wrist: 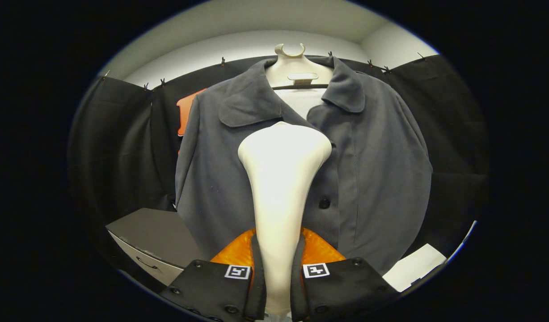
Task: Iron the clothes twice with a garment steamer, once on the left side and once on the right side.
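- The claw (278,277) is closed on the white garment steamer (281,179); both fingers (255,268) press the narrow handle from either side.
- The steamer rises from between the fingers toward 12 o'clock and widens into a broad head over the front of the shirt.
- The grey shirt (373,170) hangs on a pale hanger (297,67) straight beyond the fingers; its collar lies open and a dark button (324,203) sits at 3 o'clock from the steamer's neck.
- A grey drawer unit (154,243) stands at 9 o'clock from the fingers.
- A white sheet (413,267) lies at 3 o'clock from them.

White steamer (281,179) upright, head vs grey shirt (382,179) front.
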`<act>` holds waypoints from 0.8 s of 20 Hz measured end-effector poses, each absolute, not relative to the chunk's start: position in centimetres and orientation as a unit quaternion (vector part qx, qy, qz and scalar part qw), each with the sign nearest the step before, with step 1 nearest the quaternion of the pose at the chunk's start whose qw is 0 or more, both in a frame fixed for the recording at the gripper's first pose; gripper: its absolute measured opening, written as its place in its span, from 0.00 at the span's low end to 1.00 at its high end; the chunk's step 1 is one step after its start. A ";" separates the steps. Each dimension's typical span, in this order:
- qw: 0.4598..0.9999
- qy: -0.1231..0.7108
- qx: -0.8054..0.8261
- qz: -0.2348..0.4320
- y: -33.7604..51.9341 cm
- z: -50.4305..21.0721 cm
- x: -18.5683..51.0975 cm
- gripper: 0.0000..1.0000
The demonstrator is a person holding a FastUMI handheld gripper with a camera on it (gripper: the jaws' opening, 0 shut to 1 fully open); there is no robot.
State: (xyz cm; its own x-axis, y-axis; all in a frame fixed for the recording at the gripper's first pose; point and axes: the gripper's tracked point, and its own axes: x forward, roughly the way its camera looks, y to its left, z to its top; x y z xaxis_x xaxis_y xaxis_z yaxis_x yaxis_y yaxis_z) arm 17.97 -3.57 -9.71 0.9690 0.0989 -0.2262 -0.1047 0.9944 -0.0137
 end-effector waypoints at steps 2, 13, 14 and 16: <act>0.991 0.122 -0.014 0.048 -3.8 -10.7 17.6 0.29; 0.985 0.171 -0.025 0.025 -5.4 -17.5 15.8 0.29; 0.984 0.175 -0.025 0.023 -5.5 -18.2 15.5 0.29; 0.983 0.183 -0.026 0.018 -5.9 -19.3 15.0 0.29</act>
